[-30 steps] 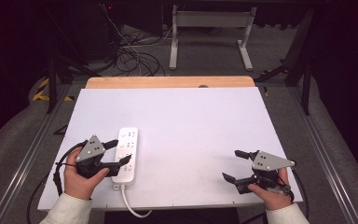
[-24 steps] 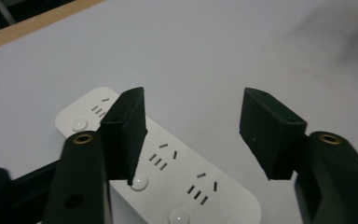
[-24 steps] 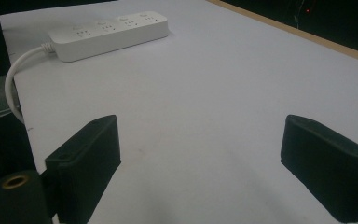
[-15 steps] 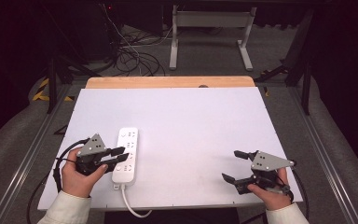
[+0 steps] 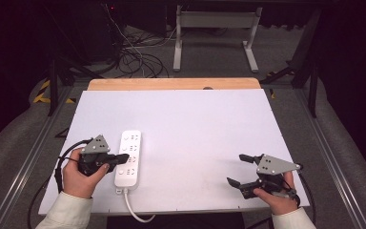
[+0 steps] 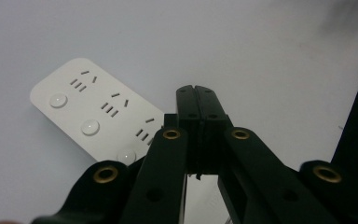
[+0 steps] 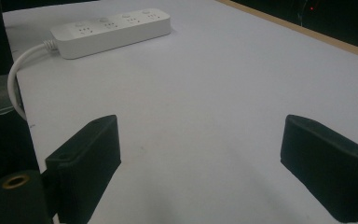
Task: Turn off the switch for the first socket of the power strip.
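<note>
A white power strip (image 5: 129,160) with several sockets and round buttons lies at the front left of the white table (image 5: 195,129); its cable (image 5: 134,213) runs off the front edge. My left gripper (image 5: 123,157) is shut with nothing between its jaws, and its tips reach over the strip's left side. In the left gripper view the two jaws (image 6: 196,89) press together, with the strip (image 6: 93,112) to their left. My right gripper (image 5: 235,168) stands open over bare table at the front right. In the right gripper view (image 7: 205,154) the strip (image 7: 112,30) lies far off.
A wooden strip (image 5: 171,84) borders the table's far edge. Beyond it on the floor are tangled cables (image 5: 133,57) and a metal stand (image 5: 214,28). Metal rails (image 5: 33,157) run along both sides of the table.
My left gripper's jaws have gone from open to shut beside the power strip's left side. The right gripper has stayed open in place.
</note>
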`<state>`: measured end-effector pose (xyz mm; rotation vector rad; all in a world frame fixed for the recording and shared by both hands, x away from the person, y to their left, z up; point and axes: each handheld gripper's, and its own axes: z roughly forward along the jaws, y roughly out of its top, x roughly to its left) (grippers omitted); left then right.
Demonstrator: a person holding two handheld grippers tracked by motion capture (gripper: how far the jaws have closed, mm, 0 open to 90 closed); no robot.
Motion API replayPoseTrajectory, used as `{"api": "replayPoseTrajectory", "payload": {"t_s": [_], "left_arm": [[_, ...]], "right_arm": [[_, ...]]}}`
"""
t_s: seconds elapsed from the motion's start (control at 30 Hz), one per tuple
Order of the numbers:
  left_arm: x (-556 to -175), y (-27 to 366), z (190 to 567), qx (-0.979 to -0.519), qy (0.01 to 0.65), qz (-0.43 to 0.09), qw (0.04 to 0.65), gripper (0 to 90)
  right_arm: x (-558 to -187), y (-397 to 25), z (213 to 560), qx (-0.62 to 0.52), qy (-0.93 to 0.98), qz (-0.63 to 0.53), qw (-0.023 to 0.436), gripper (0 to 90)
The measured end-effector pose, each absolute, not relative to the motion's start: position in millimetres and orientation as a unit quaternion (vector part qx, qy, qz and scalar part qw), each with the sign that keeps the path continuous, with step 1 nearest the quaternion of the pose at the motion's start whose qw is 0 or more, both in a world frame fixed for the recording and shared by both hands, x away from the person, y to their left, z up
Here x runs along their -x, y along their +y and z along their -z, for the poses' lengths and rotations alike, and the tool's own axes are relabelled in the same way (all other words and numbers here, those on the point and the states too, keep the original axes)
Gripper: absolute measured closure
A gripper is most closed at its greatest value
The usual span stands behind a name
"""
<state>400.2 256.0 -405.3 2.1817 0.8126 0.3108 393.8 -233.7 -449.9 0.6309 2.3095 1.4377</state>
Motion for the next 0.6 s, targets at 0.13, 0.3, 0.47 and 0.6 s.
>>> {"api": "replayPoseTrajectory", "payload": {"t_s": [0.13,0.3,0.47,0.6], "left_arm": [[-403,255,405,-0.871,0.310,-0.120,0.363,90.0],[-408,250,406,-0.897,0.298,-0.113,0.307,90.0],[-411,248,407,-0.906,0.305,-0.094,0.280,90.0],[-415,248,408,-0.909,0.315,-0.082,0.260,90.0]], "right_arm": [[-394,-233,450,-0.221,0.816,-0.505,0.173,12.3],[-394,-233,451,-0.222,0.817,-0.505,0.170,12.3],[-394,-232,452,-0.220,0.819,-0.503,0.168,12.2],[-395,-232,452,-0.219,0.820,-0.502,0.167,12.1]]}}
